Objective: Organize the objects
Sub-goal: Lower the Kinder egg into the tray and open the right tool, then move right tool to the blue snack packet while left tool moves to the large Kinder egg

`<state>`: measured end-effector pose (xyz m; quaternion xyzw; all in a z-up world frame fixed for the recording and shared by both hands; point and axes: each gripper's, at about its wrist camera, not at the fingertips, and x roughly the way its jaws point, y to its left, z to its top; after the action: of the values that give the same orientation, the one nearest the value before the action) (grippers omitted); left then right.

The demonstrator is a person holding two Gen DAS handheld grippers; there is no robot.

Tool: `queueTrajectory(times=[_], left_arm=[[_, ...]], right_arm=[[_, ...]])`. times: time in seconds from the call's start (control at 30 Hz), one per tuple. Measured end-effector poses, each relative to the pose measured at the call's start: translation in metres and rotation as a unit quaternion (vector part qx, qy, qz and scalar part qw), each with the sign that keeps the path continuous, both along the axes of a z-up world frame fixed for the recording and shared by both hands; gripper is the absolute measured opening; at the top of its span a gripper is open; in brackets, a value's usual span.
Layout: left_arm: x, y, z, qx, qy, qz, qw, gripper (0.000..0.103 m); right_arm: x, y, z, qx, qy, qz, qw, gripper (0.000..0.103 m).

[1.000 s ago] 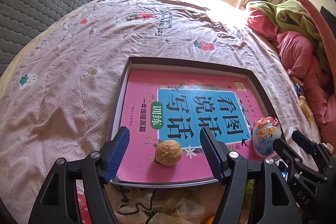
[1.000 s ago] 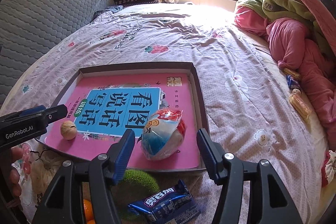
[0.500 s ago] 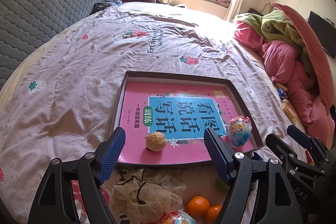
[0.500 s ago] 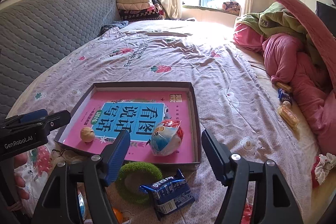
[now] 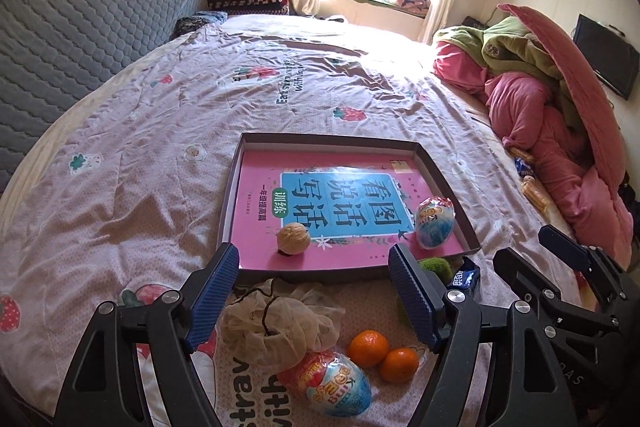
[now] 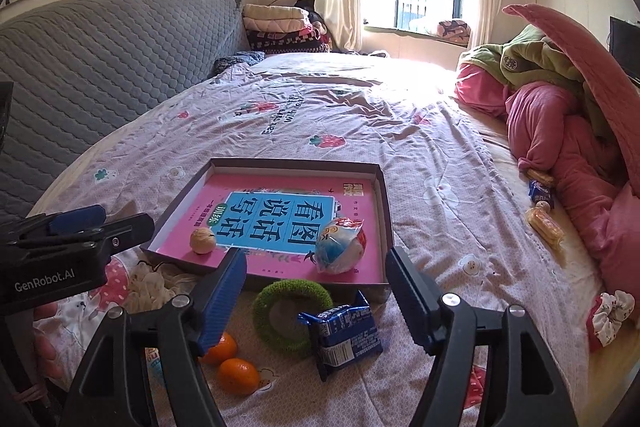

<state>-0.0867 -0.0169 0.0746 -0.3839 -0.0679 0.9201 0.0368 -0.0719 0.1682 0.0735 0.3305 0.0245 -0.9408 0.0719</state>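
Note:
A brown tray (image 5: 444,179) (image 6: 383,187) lies on the bed with a pink book (image 5: 264,187) flat inside it. A walnut (image 5: 293,238) (image 6: 203,241) rests near the tray's front edge, and a wrapped toy egg (image 5: 435,222) (image 6: 340,247) lies toward its front right corner. My left gripper (image 5: 314,267) hangs open above the tray's near edge, holding nothing. Just short of the tray, my right gripper (image 6: 316,267) is also open and empty, over a green ring (image 6: 292,311) and a blue snack packet (image 6: 344,331).
On the sheet in front of the tray lie a mesh bag (image 5: 280,319), two oranges (image 5: 367,347) (image 6: 238,375) and a second toy egg (image 5: 332,383). Snack packs (image 6: 544,227) and a scrunchie (image 6: 612,315) lie at the right, beside pink bedding (image 6: 560,131).
Both grippers have drawn back and upward from the tray with their jaws spread wider. The walnut and the egg stay in the tray, and the loose things in front of it came into view.

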Motion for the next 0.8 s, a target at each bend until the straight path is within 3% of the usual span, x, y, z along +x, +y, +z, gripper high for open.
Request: queueTrajectory(times=[0.8], left_arm=[[0.039,-0.010,-0.020,-0.022,-0.025,0.008,0.9994,0.078]], right_arm=[[0.045,-0.011,-0.002,0.001,0.002,0.032,0.999,0.072]])
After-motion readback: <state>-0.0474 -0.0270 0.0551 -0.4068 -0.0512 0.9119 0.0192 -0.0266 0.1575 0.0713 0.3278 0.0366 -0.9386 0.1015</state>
